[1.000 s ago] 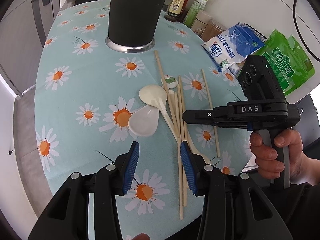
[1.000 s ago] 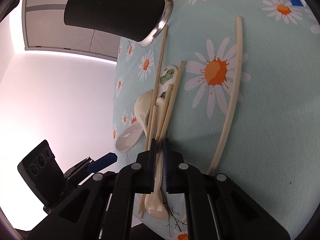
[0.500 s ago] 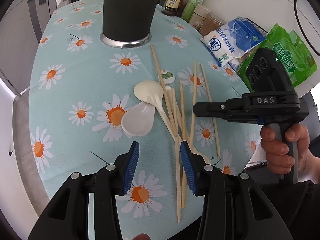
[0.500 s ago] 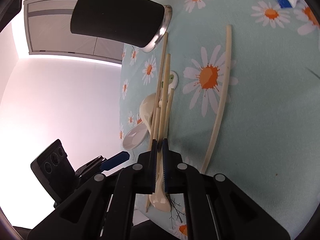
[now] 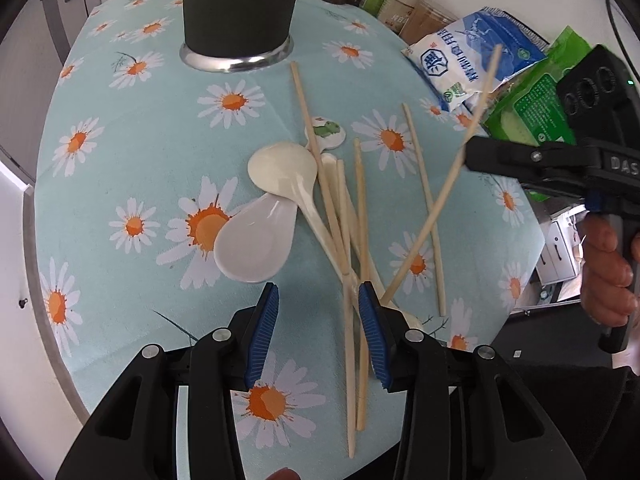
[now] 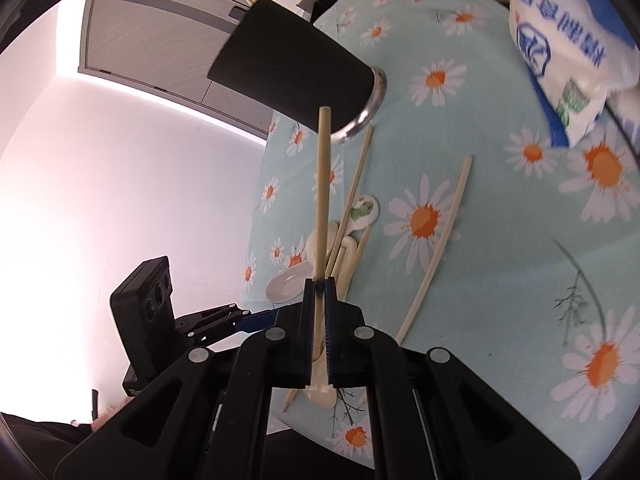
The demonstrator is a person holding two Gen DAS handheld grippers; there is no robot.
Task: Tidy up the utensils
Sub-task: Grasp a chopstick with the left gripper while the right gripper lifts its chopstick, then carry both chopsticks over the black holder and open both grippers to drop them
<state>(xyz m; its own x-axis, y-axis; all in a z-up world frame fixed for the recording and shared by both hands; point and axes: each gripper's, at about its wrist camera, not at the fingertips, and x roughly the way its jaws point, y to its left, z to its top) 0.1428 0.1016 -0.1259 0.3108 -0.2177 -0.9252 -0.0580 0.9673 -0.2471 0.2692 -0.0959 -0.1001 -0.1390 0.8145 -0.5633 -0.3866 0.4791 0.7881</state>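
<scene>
Chopstick (image 6: pixel 322 196) clamped in right claw (image 6: pixel 319 312), raised clear of the tabletop (image 5: pixel 132 152).
Left claw (image 5: pixel 319 312) hovers half open, empty, over the near edge. Loose chopsticks (image 5: pixel 360 216) and two white spoons (image 5: pixel 256 244) lie mid-tabletop; black utensil holder (image 5: pixel 238 4) stands toward the far edge.

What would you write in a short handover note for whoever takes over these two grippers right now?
Right gripper: shut on one chopstick, lifted clear of the table.
Left gripper: open, empty, over the pile.
On the tablecloth: two white spoons, a small frog rest, several loose chopsticks.
Black holder: already has chopsticks in it.
Left: drop in the held one, then the rest.
</scene>
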